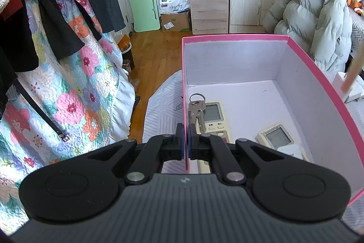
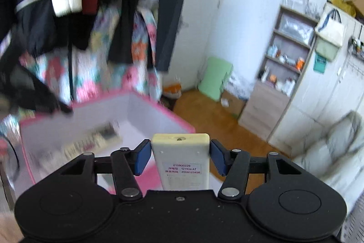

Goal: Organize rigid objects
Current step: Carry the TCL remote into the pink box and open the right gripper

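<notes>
At the bottom centre of the right wrist view, the right gripper [image 2: 180,157] has a cream remote control [image 2: 180,163] between its blue pads [image 2: 142,157]. The pads stand beside the remote's two long edges; small gaps seem to show on each side, so I cannot tell whether they clamp it or merely bracket it. The remote's long axis runs straight ahead along the fingers, emitter end forward, back face up. Its white label reads "210900229", then "GYKQ-47" and "4008123456" beside Chinese characters too small to make out.

Beyond and to the lower left of that remote lies the pink box [image 2: 159,108], blurred, its open white interior facing up. Judging from this, the box sits forward-left of the carried remote, so the right hand is the one placed to bring it over the rim.

In the left wrist view, the left gripper [image 1: 185,143] is closed narrow on the box's near left wall [image 1: 185,106], one pad inside and one outside, apparently steadying it. Just past its fingertips, in the box's lower left, a bunch of keys [image 1: 196,111] rests on a remote [image 1: 212,117]; another remote [image 1: 276,137] lies to the right, apart from it. The box's far half shows no objects.
</notes>
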Demonstrator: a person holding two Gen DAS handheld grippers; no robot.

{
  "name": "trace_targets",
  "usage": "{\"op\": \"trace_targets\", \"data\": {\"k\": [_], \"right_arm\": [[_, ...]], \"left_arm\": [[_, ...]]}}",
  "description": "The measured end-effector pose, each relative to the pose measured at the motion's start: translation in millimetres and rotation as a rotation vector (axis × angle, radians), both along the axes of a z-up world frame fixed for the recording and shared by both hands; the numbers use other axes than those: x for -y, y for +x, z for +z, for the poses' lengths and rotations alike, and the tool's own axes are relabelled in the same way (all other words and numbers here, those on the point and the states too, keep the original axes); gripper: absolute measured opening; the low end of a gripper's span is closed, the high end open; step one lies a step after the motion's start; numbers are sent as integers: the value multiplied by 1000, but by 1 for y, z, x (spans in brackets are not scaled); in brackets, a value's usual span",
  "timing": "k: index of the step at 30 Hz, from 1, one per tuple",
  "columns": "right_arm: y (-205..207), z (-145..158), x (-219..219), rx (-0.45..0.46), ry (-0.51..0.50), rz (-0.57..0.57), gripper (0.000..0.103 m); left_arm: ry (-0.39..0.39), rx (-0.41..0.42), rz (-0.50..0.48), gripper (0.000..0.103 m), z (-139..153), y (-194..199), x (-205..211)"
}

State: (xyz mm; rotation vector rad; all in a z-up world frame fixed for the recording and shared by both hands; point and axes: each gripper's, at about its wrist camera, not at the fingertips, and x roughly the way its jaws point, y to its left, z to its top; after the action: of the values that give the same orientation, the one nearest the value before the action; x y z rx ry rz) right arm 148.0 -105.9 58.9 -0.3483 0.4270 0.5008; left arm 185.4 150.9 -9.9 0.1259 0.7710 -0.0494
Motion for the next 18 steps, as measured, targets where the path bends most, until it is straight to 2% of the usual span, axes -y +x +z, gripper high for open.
{"op": "trace_targets", "data": {"k": [3, 6, 8, 11, 15, 18], "right_arm": [[12, 16, -11, 9, 67, 69, 61], [44, 16, -27, -85, 167, 117, 61], [69, 5, -42, -165, 219, 127, 61], [104, -25, -69, -256, 259, 83, 61], [117, -59, -99, -284, 266, 5, 62], [113, -73, -112, -315, 244, 0, 62]], "left_arm": [[16, 3, 8, 2, 0, -1, 4], [47, 12, 11, 2, -1, -2, 9], [41, 3, 19, 2, 0, -1, 8], [45, 1, 23, 2, 1, -1, 9], [70, 14, 19, 3, 0, -1, 12], [64, 22, 21, 3, -1, -2, 11]]}}
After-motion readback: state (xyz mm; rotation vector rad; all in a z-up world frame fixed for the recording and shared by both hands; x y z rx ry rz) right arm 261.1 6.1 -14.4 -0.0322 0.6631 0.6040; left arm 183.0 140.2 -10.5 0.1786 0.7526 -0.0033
